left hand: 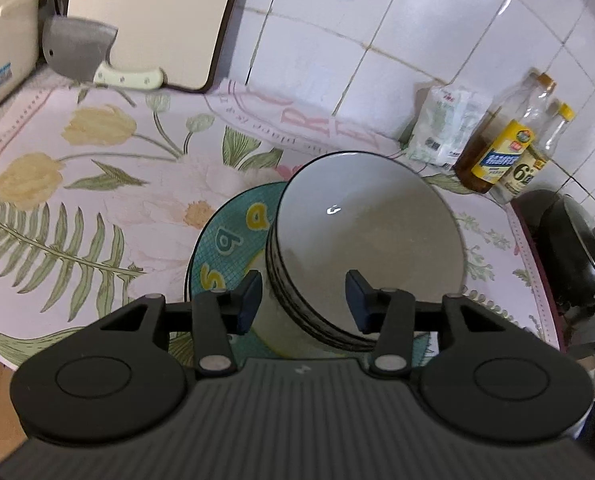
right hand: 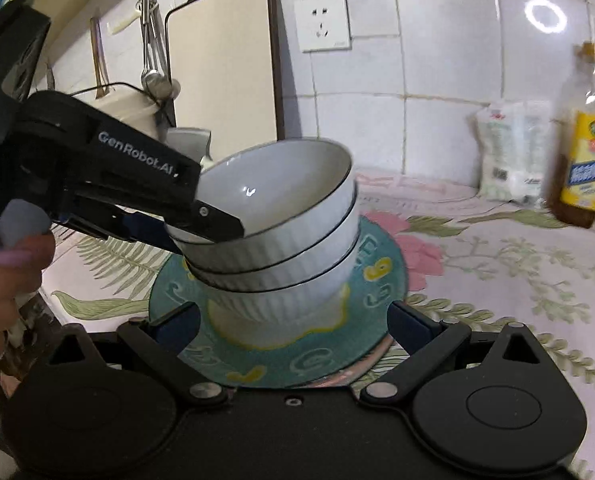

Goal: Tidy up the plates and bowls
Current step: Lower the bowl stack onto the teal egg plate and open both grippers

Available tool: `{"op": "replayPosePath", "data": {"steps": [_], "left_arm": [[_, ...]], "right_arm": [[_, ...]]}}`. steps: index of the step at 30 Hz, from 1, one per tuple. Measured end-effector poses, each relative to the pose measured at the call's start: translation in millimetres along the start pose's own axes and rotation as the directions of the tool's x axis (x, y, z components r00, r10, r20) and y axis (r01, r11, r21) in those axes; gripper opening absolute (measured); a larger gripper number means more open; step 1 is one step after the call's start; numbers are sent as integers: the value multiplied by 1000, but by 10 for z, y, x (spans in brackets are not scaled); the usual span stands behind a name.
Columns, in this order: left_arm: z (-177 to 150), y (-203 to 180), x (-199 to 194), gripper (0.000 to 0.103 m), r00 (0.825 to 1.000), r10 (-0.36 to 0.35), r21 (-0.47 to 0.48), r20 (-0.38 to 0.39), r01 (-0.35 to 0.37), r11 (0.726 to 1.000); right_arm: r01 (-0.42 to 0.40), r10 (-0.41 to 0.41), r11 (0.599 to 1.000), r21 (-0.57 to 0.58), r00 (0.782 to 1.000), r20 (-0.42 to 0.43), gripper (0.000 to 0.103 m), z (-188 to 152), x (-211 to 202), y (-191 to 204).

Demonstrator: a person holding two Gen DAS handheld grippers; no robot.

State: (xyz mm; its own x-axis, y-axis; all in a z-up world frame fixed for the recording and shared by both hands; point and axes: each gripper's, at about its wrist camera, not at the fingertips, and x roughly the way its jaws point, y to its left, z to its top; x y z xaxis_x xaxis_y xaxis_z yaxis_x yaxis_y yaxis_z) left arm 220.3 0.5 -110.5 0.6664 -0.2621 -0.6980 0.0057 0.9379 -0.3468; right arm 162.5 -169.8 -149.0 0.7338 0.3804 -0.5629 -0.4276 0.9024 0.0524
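**Stacked bowls tilted on the teal plate**

The left hand-held gripper [left hand: 303,300] clamped the near rim of the stack of white ribbed bowls [right hand: 281,236], one pad inside and one outside, so the stack leaned away from it. The stack's base rested on the teal lettered plate [right hand: 381,280], which lay on the floral-covered table [left hand: 97,184]. The right hand-held gripper [right hand: 293,320] stood wide and empty, its fingers either side of the plate's near edge, just short of the bowls.

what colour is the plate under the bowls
Teal, with yellow and pale letters: the plate shows best in the right wrist view.
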Motion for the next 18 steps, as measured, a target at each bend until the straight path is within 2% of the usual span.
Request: {"op": "replayPosePath", "data": {"steps": [3,6,9,12,18], "left_arm": [[-14,-46,-174,45,1000,6,28,21,-7,1000],[-11,-79,-394,46,999,5,34,48,-7,999],[-27,-137,-661,48,996,1,44,85,-5,999],[-86,-225,-898,51,992,14,76,123,-23,997],[-241,-351,-1226,56,988,5,121,153,-24,992]], "right_arm": [[32,-32,999,-30,999,22,101,39,-167,57],[34,-34,999,-4,998,50,100,107,-328,37],[77,-84,992,97,994,67,99,148,-553,36],[85,-104,973,215,991,79,99,125,-772,-31],[152,-183,952,267,978,97,99,160,-1090,-93]]}}
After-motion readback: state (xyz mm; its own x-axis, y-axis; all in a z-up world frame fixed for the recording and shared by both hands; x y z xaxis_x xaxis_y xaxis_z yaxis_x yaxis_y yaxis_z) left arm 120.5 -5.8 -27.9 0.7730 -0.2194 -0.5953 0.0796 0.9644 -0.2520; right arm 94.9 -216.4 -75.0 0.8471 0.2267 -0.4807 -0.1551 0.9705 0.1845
